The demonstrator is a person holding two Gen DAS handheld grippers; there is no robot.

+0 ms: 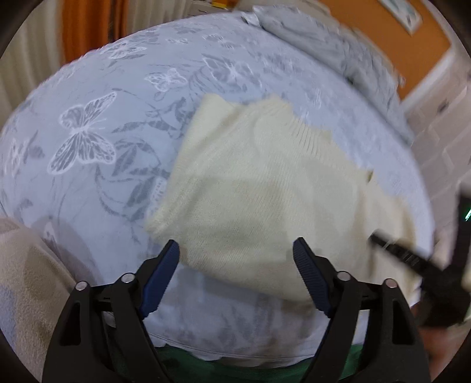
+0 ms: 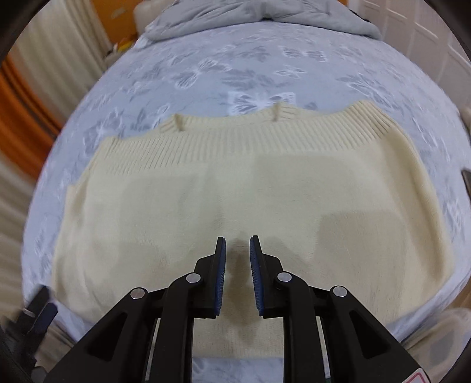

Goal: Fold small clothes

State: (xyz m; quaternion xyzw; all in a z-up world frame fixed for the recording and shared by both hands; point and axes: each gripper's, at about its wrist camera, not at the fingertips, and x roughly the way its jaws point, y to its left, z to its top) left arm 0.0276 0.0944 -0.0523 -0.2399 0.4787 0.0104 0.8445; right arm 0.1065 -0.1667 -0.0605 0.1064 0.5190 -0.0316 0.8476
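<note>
Cream knit sweater [image 2: 235, 188] lies spread flat on the bed [image 2: 265, 67], on a pale blue sheet printed with butterflies. Ribbed hem runs along the edge farthest ahead of the right claw [image 2: 238, 250]; two narrow ribbed bands (cuffs, probably) poke out just past that hem.

Right claw: jaws nearly together but with a clear narrow gap, nothing between the blue pads, so released. It hovers low over the near-middle of the sweater; contact with the knit cannot be told from this view. The sweater extends well to both sides of it and passes under its fingers toward the near edge of the bed.

Left claw [image 1: 235, 250]: jaws wide apart, empty, released. The sweater [image 1: 259, 188] sits directly ahead of it and to its right, one folded corner reaching between the fingertips (above or touching, unclear). The bed sheet [image 1: 88, 132] is bare to the claw's left.

In the left wrist view the right claw [image 1: 403, 253] appears at the far right, over the sweater's right part, blurred.

Crumpled grey duvet [image 2: 265, 14] lies at the far end of the bed, well ahead of both claws. Beige fleece fabric [image 1: 26, 280] lies just left of the left claw.
</note>
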